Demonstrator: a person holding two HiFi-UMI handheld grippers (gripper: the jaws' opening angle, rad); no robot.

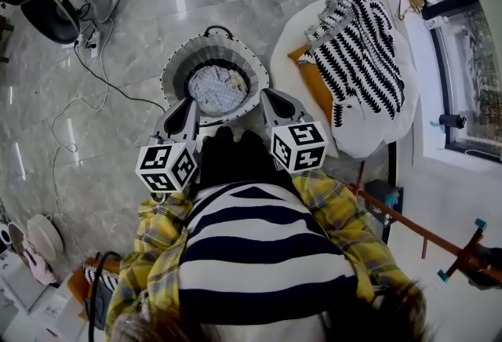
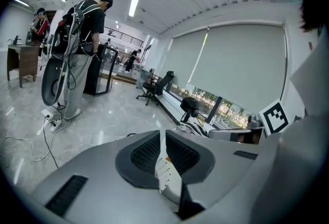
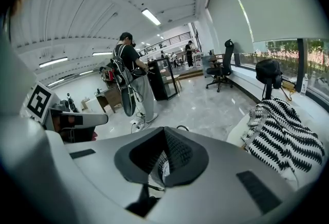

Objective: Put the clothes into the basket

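The patterned garment (image 1: 365,50), judged soft and light, is best pinched at a bunched fold. The right gripper (image 1: 267,96) is clenched empty; the left gripper (image 1: 190,102) is barely parted.

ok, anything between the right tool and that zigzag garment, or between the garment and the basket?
Nothing visible. The right tool, shut and empty, hangs by the right rim of the basket. The garment lies on the white seat just beyond. The basket mouth is open, with pale cloth inside.

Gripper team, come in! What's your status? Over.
Right gripper shut, empty. Left gripper barely open, empty. One cloth in basket; zigzag top on white cushion. Nothing blocking. Over.
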